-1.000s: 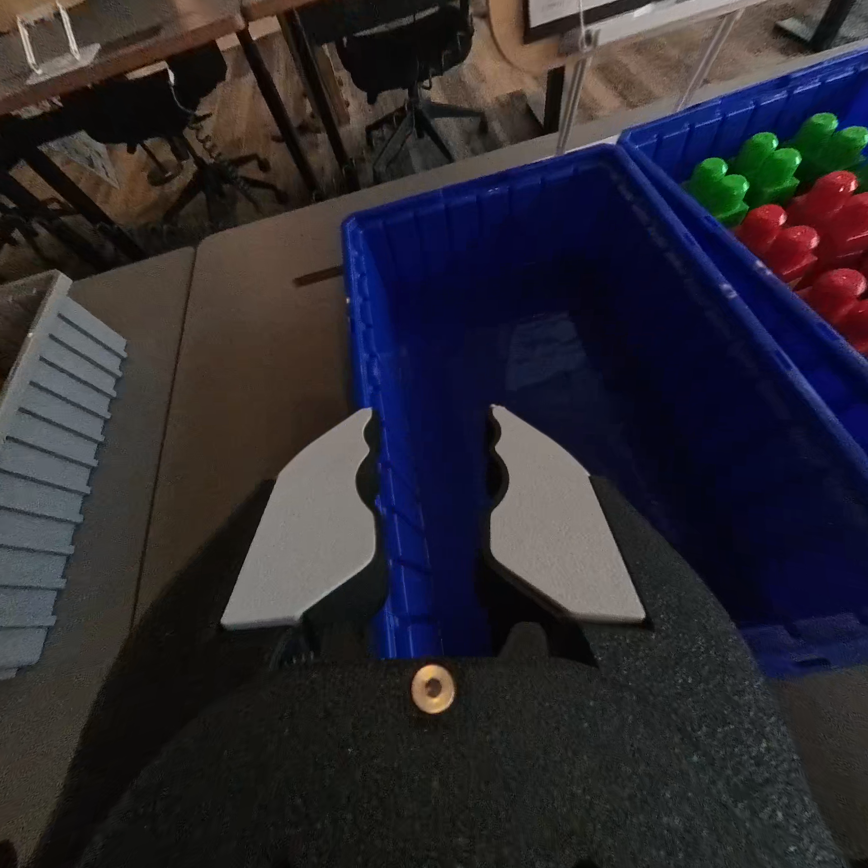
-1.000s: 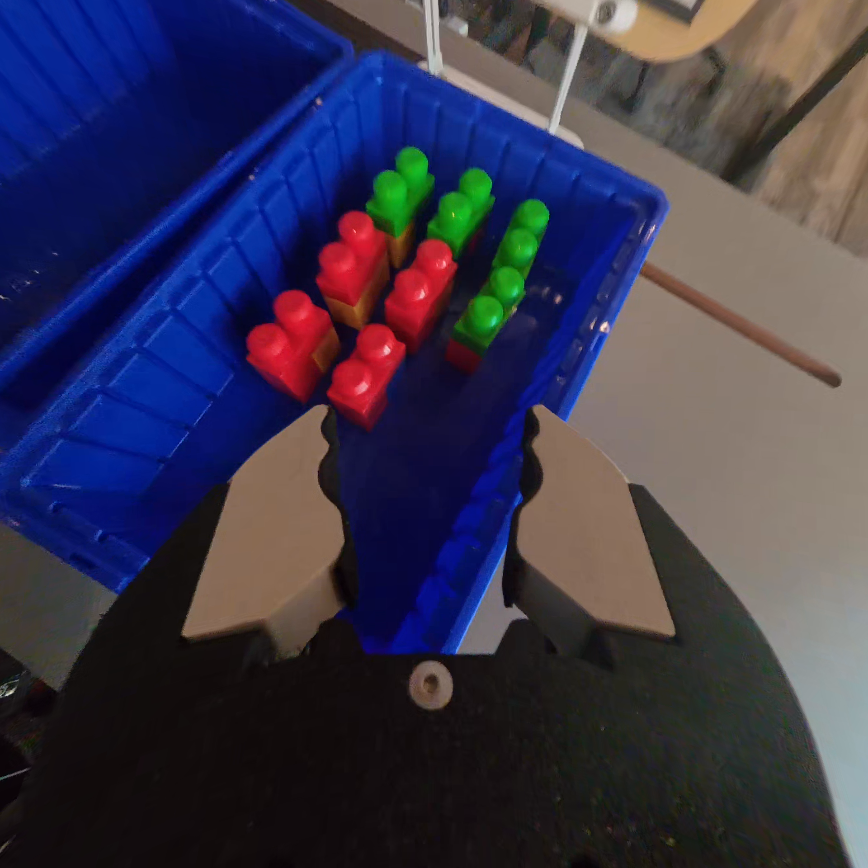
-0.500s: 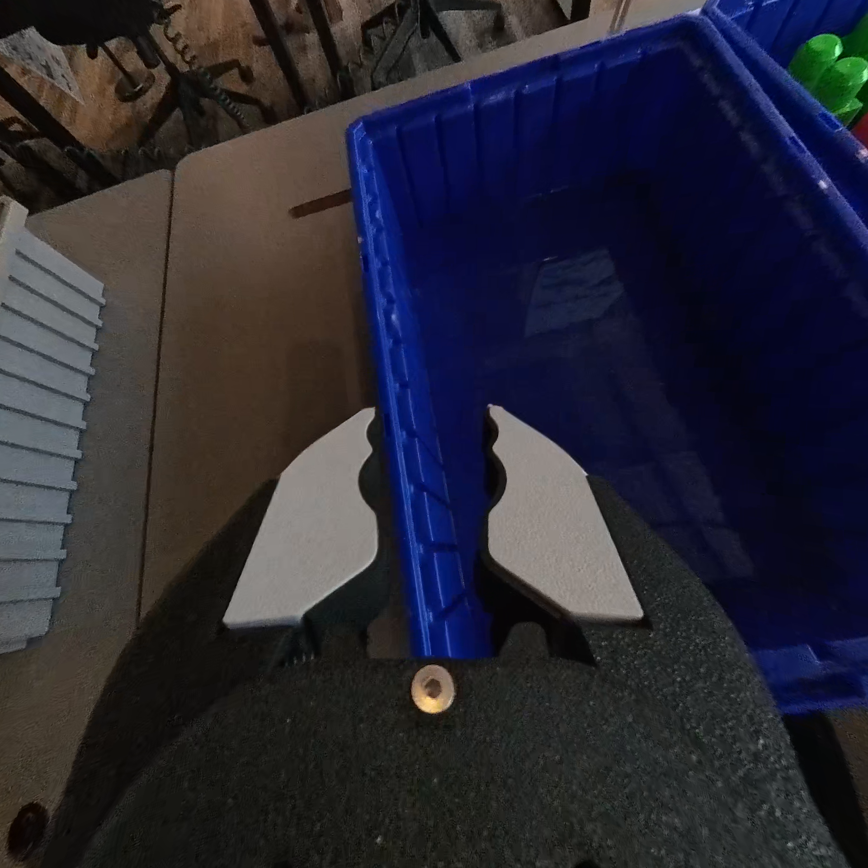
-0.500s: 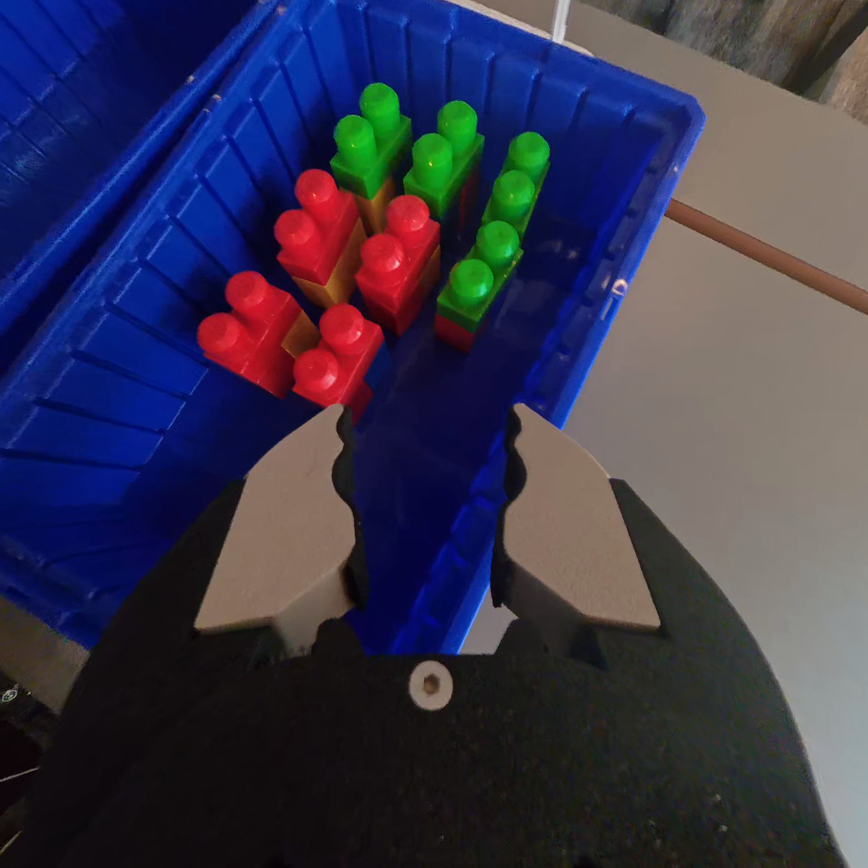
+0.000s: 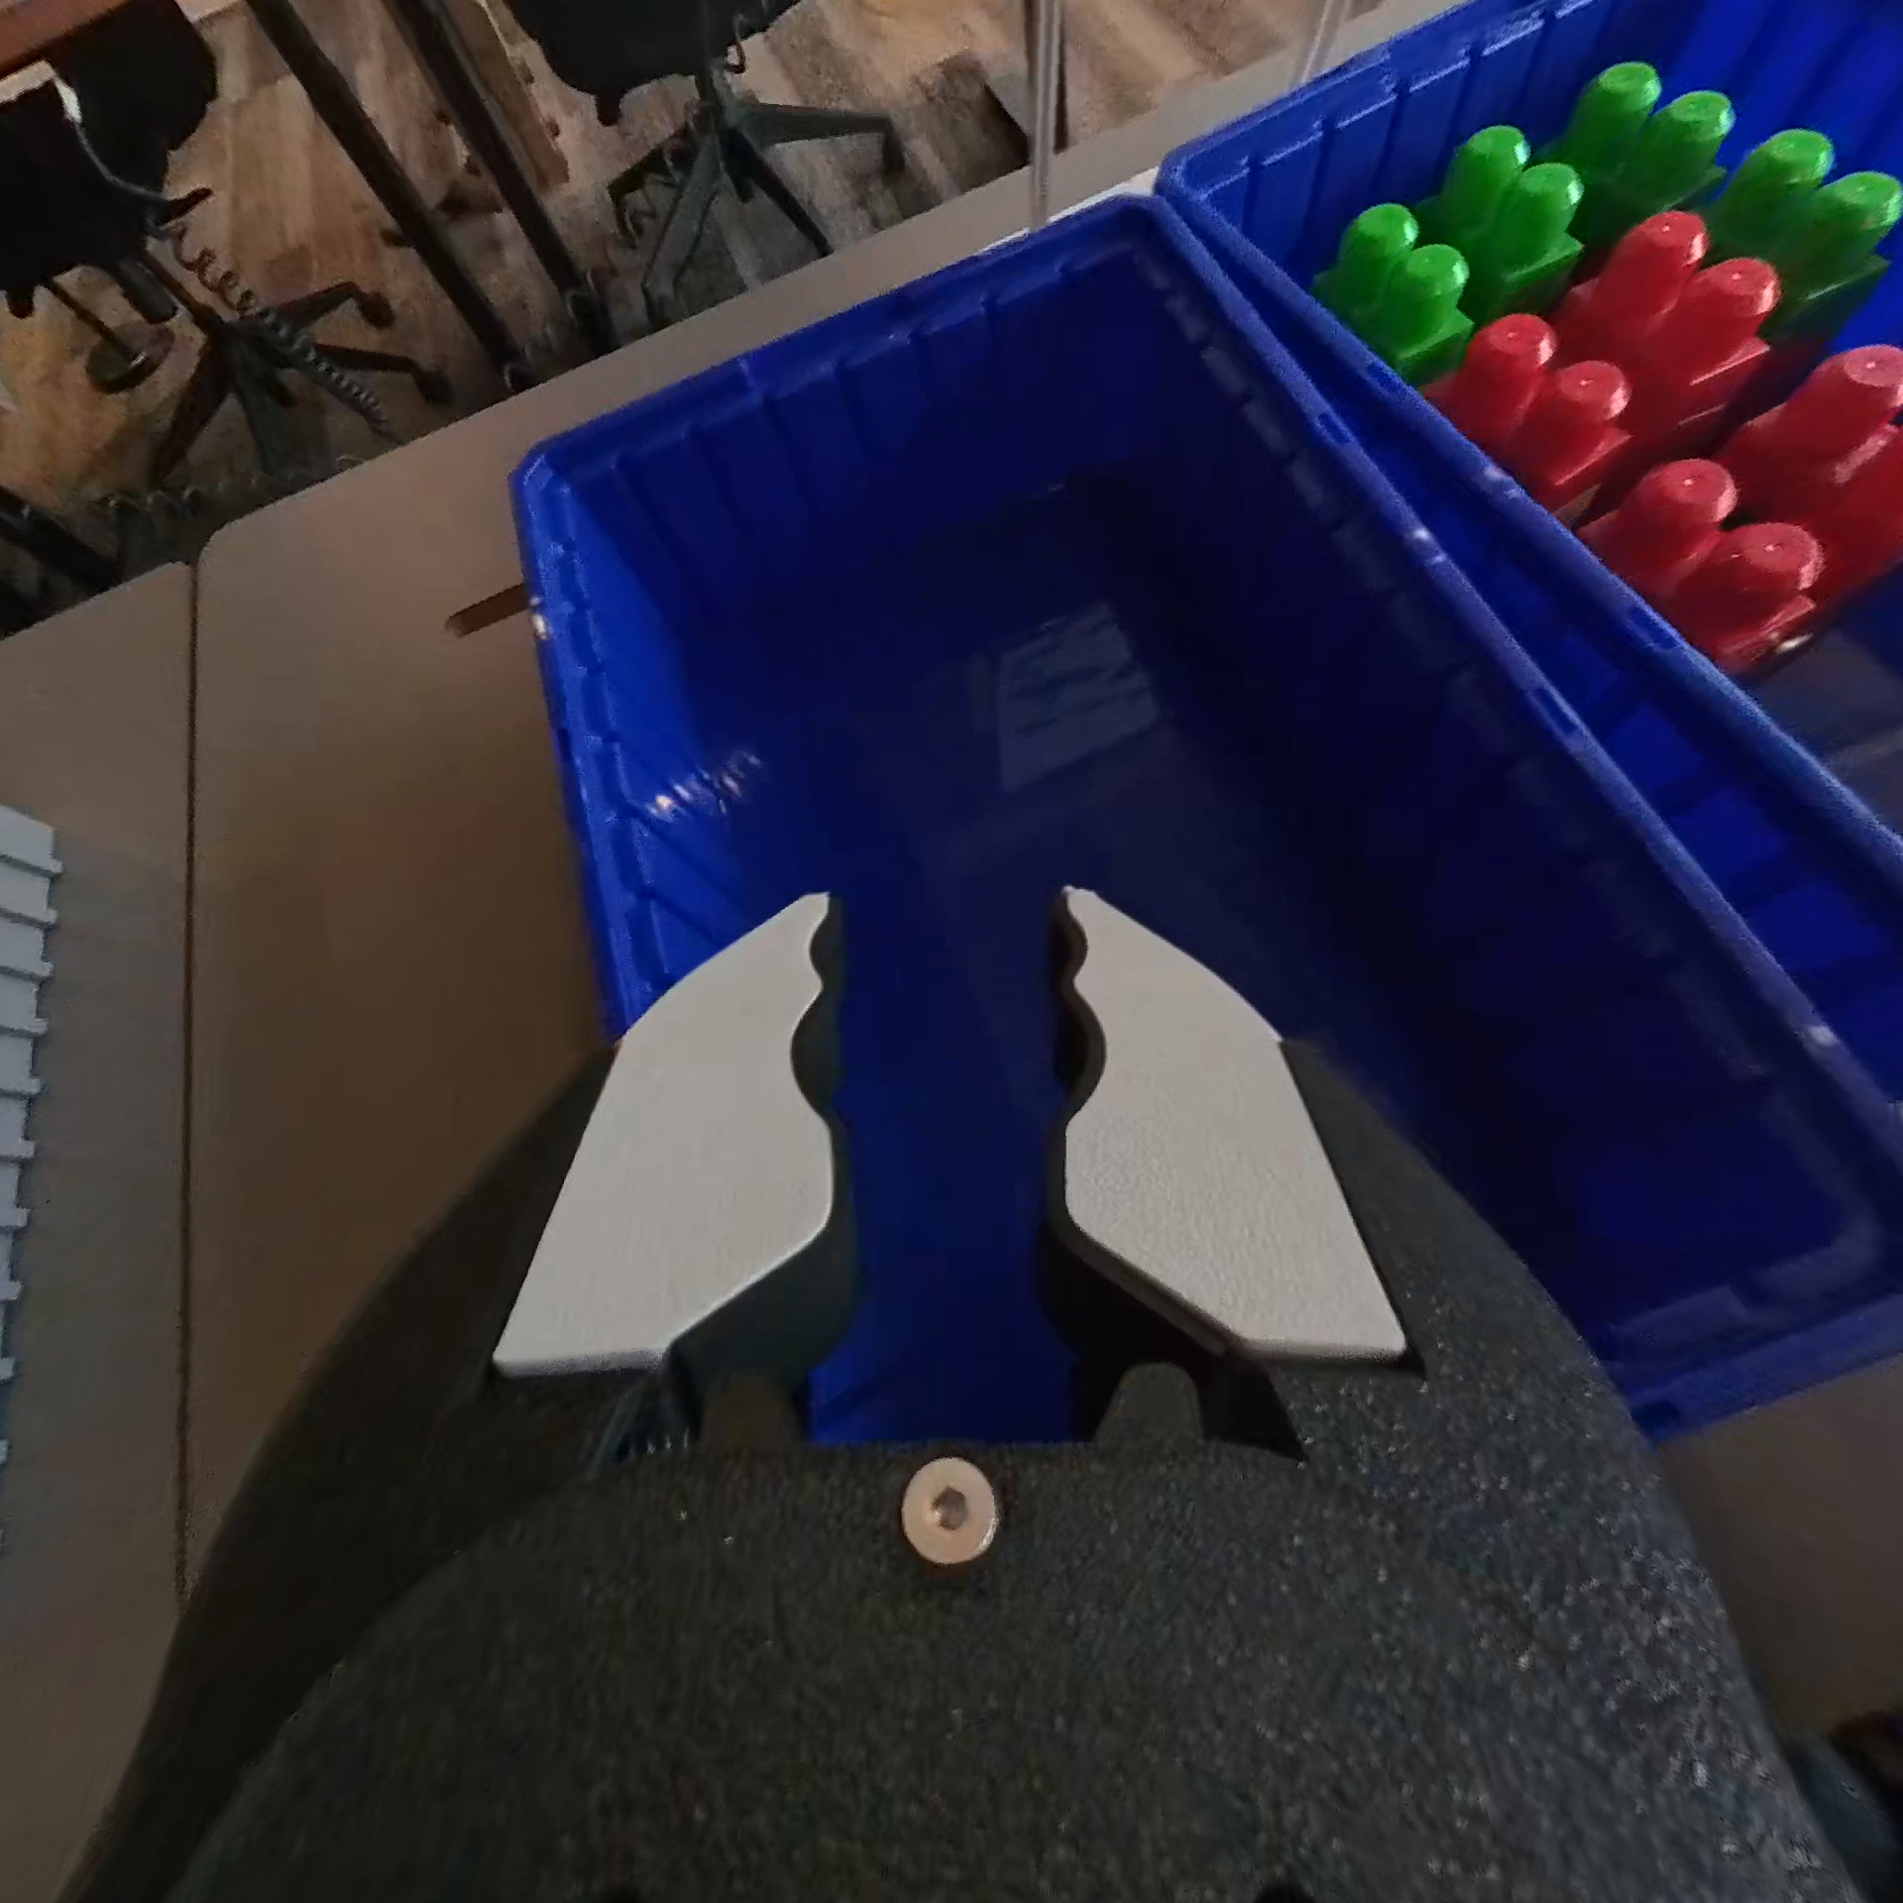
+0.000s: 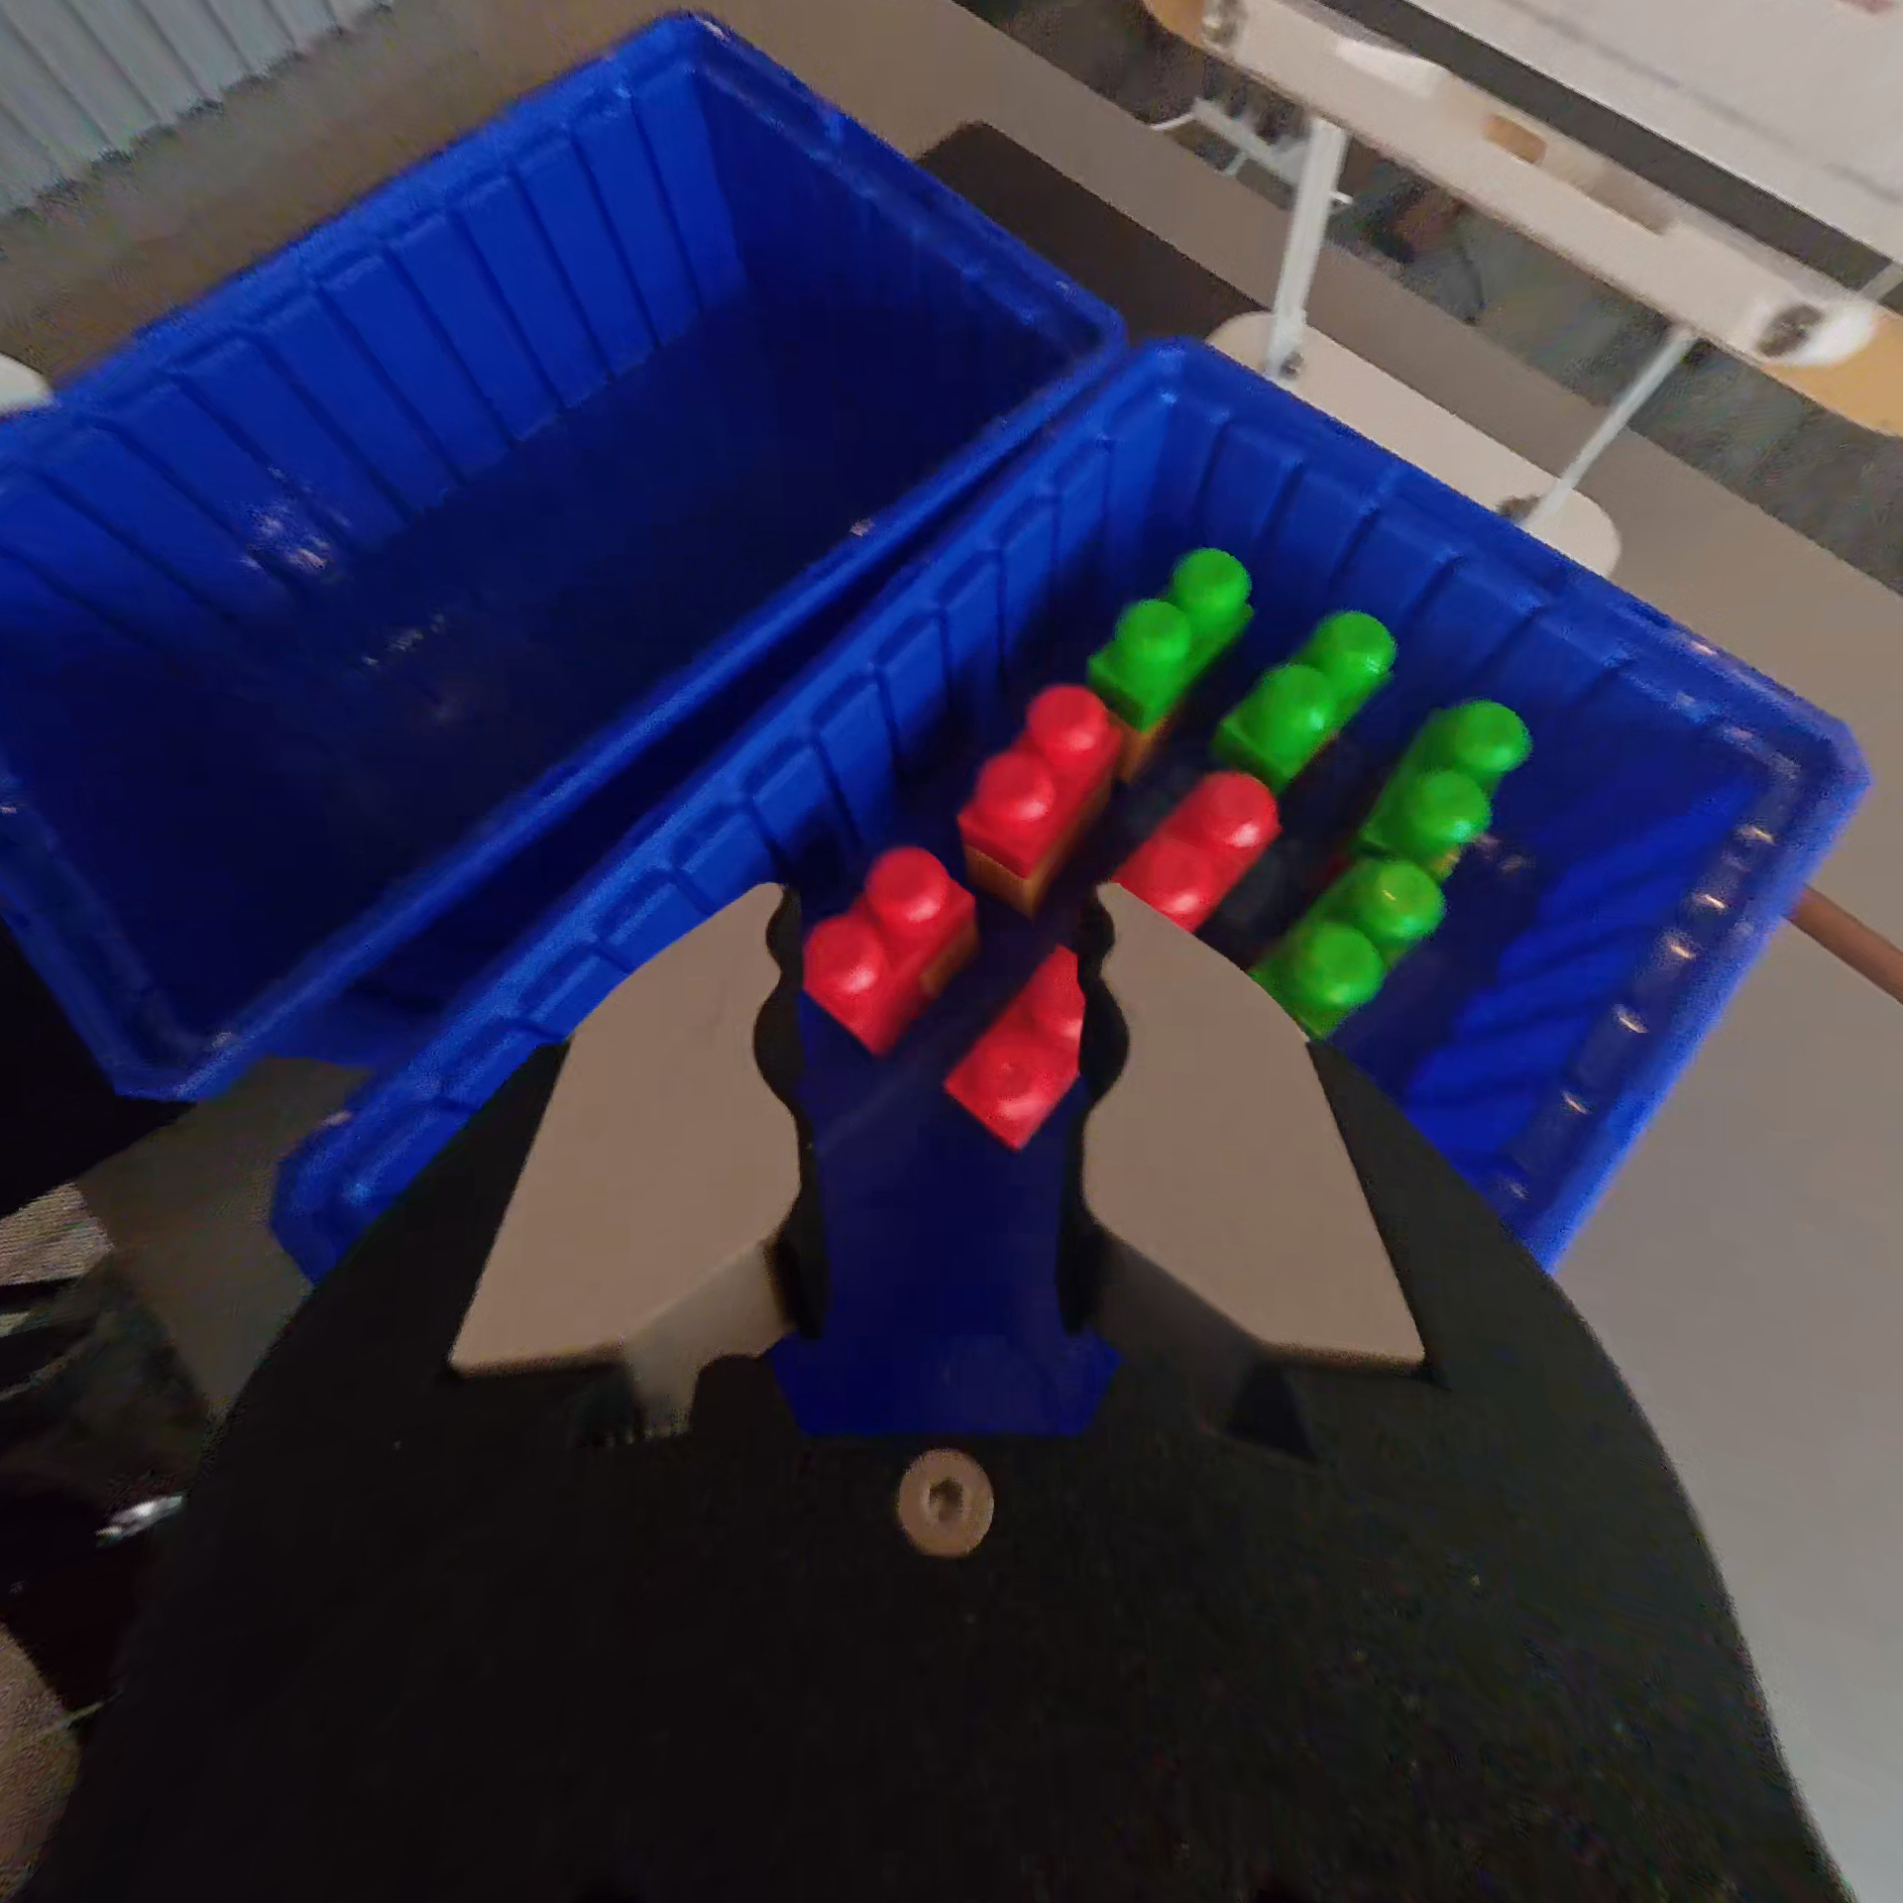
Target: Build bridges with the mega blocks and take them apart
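Right gripper (image 6: 937,932), jaws apart and holding nothing, hovers over nearest red blocks (image 6: 888,963) in right bin (image 6: 1709,1040), likely lining up a pick. Left gripper (image 5: 942,927), jaws apart, hangs over empty bin (image 5: 577,721); green blocks (image 6: 1328,700) farther back.

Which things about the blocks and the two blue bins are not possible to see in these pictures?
- Right wrist view: the right gripper finger covers part of the nearest red block.
- Right wrist view: the pieces under the red and green blocks are mostly hidden by their tops.
- Left wrist view: the picture edge cuts off the block bin.
- Left wrist view: the left gripper covers the empty bin's near end.
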